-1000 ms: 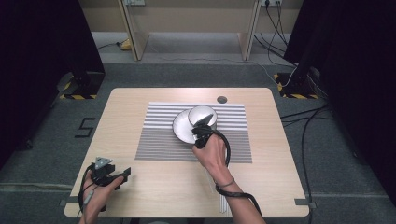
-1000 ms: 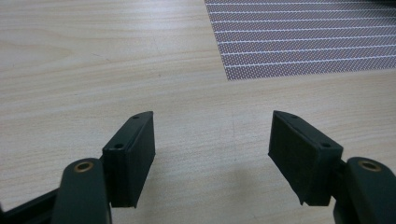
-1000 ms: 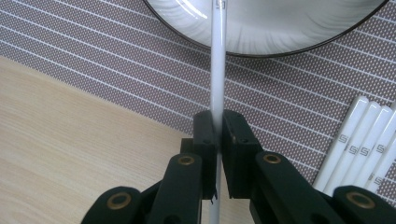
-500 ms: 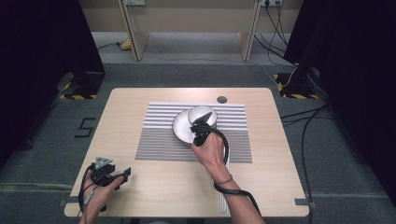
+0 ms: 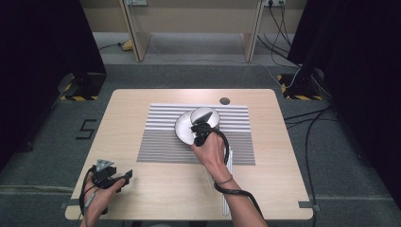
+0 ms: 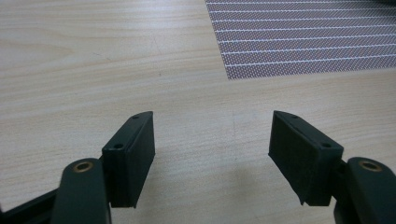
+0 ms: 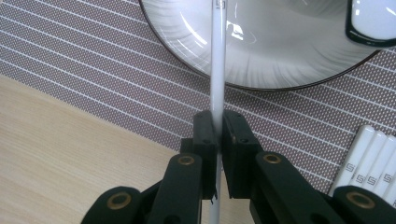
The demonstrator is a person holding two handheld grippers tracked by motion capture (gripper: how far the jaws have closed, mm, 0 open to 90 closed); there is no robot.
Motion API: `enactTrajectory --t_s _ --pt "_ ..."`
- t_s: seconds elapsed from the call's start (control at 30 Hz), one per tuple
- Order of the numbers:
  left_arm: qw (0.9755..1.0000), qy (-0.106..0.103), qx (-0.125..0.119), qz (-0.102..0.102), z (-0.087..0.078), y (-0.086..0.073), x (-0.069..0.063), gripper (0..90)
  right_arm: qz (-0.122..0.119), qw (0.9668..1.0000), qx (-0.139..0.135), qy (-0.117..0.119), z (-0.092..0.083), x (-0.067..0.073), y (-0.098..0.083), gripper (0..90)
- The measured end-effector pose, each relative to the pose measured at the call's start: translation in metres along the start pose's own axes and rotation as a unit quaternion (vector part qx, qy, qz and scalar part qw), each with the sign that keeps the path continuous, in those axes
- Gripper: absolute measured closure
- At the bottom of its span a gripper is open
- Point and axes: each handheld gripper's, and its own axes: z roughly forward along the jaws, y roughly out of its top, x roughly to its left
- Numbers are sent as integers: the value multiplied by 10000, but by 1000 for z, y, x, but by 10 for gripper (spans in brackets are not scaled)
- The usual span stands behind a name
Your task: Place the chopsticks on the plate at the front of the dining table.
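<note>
The right claw is clamped on a white chopstick whose long axis runs straight ahead over the plate; the left claw gapes apart, empty, well off.

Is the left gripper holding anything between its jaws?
No: the left gripper has its jaws wide apart over bare table, with nothing between them.
</note>
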Motion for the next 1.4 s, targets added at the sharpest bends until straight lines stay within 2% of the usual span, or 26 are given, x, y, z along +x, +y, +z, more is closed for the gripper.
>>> enactTrajectory --t_s 0.27,0.87,1.4 --pt "10000 -2 5 3 0 0 0 309 73 10000 -19 33 1 -1 4 853" --pt "10000 -5 2 8 0 0 0 308 -1 9997 -251 -66 3 3 10 853" --pt "10000 -13 8 8 1 -1 0 308 -36 9995 -301 -102 6 6 16 852"
